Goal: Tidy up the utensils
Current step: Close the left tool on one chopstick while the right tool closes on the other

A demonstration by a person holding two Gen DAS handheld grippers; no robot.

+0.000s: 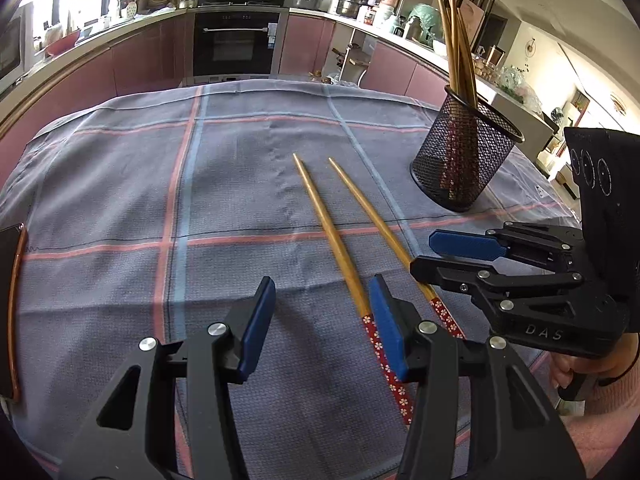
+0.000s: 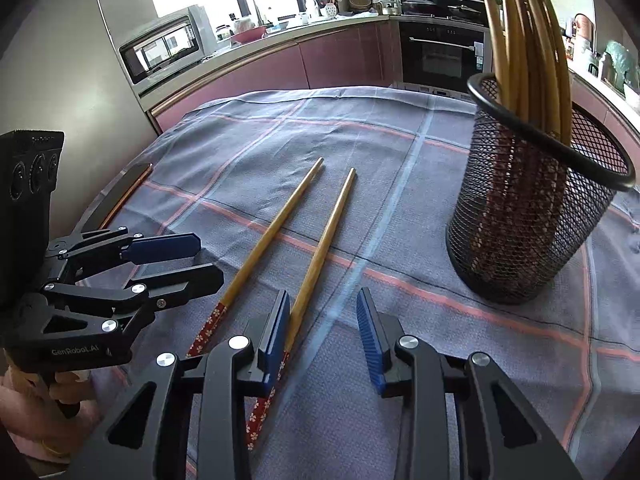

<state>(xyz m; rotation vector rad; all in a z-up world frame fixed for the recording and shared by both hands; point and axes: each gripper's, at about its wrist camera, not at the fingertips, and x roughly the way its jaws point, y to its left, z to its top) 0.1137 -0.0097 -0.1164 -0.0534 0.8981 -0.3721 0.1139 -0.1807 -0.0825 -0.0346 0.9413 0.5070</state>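
Both tongs hang spread above the cloth with nothing between their blue pads. Left gripper (image 1: 322, 328) sits at 6 o'clock in its own view, and the right gripper (image 1: 434, 250) comes in from 4 o'clock, its fingers gaping sideways. From the right wrist camera the right gripper (image 2: 323, 336) fills 6 o'clock, while the left gripper (image 2: 202, 260) enters at 8 o'clock, likewise parted.

Two loose chopsticks (image 1: 340, 240) lie side by side on the checked tablecloth (image 1: 120, 200), thin tips pointing toward 12 o'clock, red flowered ends toward 6 o'clock. In the left wrist view the left gripper's right pad covers part of one red end; whether it touches is hard to judge from this angle. In the right wrist view the chopsticks (image 2: 316, 248) run beside and under the right gripper's left pad.

At 2 o'clock stands a black mesh holder (image 1: 466, 152), upright on the cloth, with several chopsticks (image 1: 456, 44) leaning inside it. The mesh holder (image 2: 532, 208) looms close at 3 o'clock in the right wrist view. A dark flat object with an orange edge (image 1: 12, 312) lies at 9 o'clock.
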